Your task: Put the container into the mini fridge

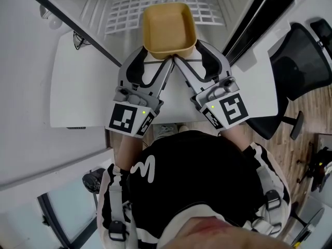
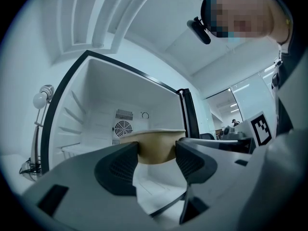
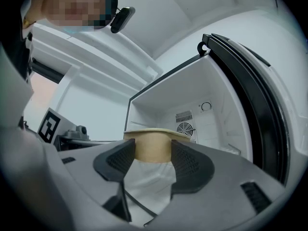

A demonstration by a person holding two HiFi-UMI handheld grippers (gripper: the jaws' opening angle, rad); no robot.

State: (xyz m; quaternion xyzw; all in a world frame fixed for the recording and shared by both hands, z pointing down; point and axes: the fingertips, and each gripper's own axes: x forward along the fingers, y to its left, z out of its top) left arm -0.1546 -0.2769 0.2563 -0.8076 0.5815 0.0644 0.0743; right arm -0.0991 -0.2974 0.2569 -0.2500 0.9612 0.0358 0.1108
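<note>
The tan square container (image 1: 169, 29) is held level in front of the open mini fridge (image 1: 98, 1), above its white wire shelf (image 1: 127, 10). My left gripper (image 1: 155, 55) is shut on the container's near left corner. My right gripper (image 1: 188, 52) is shut on its near right corner. In the left gripper view the container (image 2: 154, 146) sits between the black pads (image 2: 120, 167) of the left gripper (image 2: 156, 154), with the fridge's white inside and its round fan vent (image 2: 123, 128) behind. The right gripper view shows the container (image 3: 151, 147) clamped in the right gripper (image 3: 153, 153).
The fridge's black-edged frame (image 1: 72, 27) runs down the left, and its open door (image 1: 254, 19) stands at the right. A black office chair (image 1: 301, 61) is on the wooden floor at the right. A white surface (image 1: 78, 92) lies to the left of my arms.
</note>
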